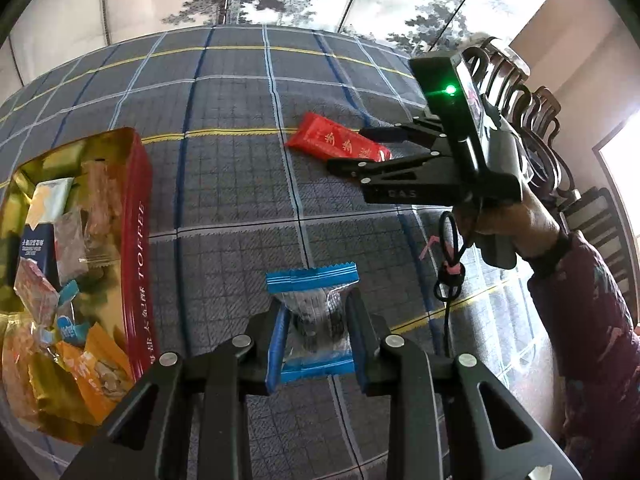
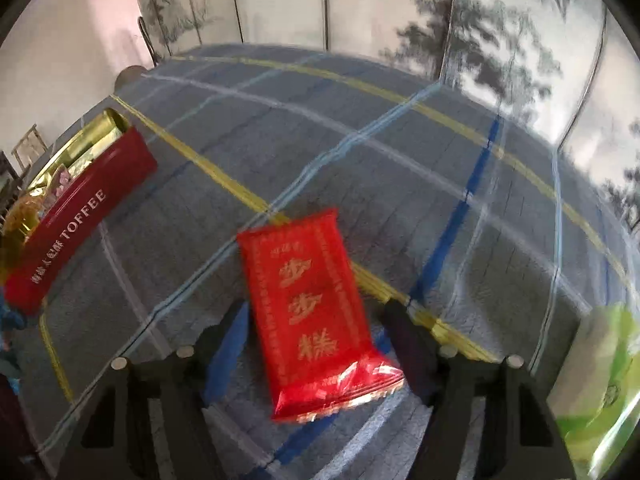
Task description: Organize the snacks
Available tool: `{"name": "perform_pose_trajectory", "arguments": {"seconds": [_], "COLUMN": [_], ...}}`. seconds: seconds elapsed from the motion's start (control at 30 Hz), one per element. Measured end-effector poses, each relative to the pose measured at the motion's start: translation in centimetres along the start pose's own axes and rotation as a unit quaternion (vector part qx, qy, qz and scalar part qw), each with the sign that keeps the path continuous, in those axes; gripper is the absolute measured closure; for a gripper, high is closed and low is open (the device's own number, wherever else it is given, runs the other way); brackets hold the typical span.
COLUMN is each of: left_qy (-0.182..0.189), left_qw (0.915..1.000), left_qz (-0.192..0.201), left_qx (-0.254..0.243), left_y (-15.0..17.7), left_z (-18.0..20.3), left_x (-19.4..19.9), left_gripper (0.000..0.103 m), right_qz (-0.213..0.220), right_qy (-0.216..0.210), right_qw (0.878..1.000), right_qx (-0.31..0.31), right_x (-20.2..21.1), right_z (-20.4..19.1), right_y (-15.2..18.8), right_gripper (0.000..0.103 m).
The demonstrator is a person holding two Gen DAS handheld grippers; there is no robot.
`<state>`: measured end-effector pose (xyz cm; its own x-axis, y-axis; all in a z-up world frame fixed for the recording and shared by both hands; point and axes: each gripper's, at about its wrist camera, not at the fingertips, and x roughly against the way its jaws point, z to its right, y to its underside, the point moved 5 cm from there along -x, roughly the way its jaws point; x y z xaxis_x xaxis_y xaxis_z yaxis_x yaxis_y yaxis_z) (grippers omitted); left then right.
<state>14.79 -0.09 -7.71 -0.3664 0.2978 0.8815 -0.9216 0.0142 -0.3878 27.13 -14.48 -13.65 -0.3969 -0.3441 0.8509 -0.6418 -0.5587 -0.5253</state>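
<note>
Between the left gripper's (image 1: 316, 344) jaws, a blue-edged clear snack packet (image 1: 312, 320) is sitting clamped above the plaid desk (image 1: 224, 184). Further out, the right gripper (image 2: 316, 344) is spreading its jaws apart around a red snack packet (image 2: 316, 308) lying flat, while the red TOFFEE tin (image 1: 136, 240) is sitting left, packed with snacks.

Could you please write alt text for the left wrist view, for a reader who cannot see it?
The left tool grips a blue-edged clear snack packet above a plaid tablecloth. At left stands an open red toffee tin full of snacks; farther off, the right tool straddles a red snack packet, fingers open.
</note>
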Motion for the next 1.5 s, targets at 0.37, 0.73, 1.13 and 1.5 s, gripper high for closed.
{"name": "perform_pose_trajectory", "arguments": {"seconds": [0.37,0.73,1.13,1.5], "left_qy": [-0.010,-0.026,-0.050,-0.066], "left_qw": [0.9998,0.9986,0.9961,0.9942], "left_qz": [0.016,0.045,0.067,0.081], "left_qx": [0.000,-0.007,-0.028,-0.028], "left_y": [1.1,3.2,5.6,6.7], "left_z": [-0.6,-1.5,-1.4,-2.0], "left_x": [1.5,4.6,6.2,7.4], "left_gripper": [0.078,0.077,0.077,0.077], "right_qz": [0.054,0.112,0.096,0.088], "right_qy": [0.020,0.093,0.133,0.145], "right_qw": [0.991,0.938,0.936,0.938], "right_qx": [-0.123,-0.314,-0.310,-0.302], "right_x": [3.2,6.9,6.4,6.1], "right_z": [-2.9,-2.3,-2.5,-2.7], "right_y": [2.6,9.6,8.8,8.6], "right_gripper": [0.059,0.059,0.059,0.059]}}
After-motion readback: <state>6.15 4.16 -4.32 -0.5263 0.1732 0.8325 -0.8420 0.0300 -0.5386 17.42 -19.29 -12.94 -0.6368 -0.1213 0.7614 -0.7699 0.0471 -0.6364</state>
